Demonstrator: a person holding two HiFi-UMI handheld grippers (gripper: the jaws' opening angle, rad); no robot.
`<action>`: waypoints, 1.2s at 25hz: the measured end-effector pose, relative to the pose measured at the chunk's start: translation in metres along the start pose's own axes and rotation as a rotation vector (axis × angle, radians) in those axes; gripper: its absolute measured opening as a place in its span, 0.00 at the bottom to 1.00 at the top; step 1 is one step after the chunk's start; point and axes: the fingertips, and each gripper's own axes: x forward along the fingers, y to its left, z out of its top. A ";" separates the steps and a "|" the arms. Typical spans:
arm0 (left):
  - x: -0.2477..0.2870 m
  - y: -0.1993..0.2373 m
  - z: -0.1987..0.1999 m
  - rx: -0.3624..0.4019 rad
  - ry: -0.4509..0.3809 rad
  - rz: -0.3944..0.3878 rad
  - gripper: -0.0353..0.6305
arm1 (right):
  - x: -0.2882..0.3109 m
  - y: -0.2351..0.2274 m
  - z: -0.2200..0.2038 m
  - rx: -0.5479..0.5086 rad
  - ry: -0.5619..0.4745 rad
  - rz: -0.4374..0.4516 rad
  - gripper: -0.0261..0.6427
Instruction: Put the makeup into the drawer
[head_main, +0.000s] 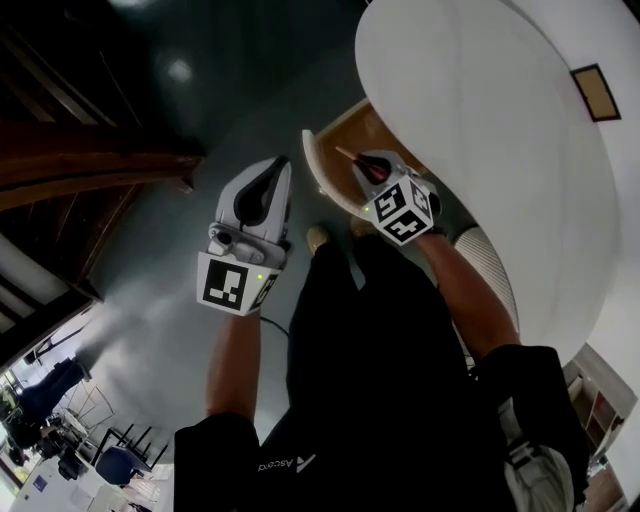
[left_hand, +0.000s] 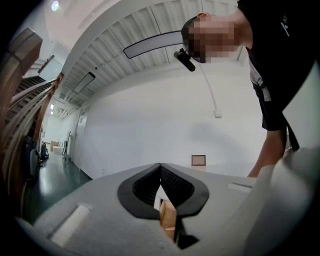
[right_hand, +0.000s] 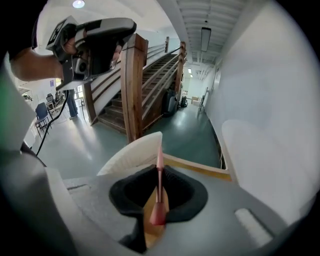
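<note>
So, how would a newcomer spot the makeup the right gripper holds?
Find the big white table; under its edge a wood-lined drawer stands open. By it, the right gripper pinches a slim pink stick, the only pink thing in sight.

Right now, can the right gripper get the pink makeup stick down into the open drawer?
Probably yes. The right gripper, shut on the makeup stick, points at the open drawer, and nothing shows in between.
</note>
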 end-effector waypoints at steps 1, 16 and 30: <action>0.000 0.004 -0.003 -0.006 0.003 -0.005 0.07 | 0.008 0.000 -0.005 -0.004 0.020 0.001 0.11; -0.007 0.041 -0.030 -0.048 0.028 -0.017 0.07 | 0.114 -0.009 -0.078 -0.063 0.311 0.039 0.11; -0.012 0.044 -0.041 -0.060 0.060 -0.020 0.07 | 0.142 -0.014 -0.092 -0.057 0.423 0.078 0.11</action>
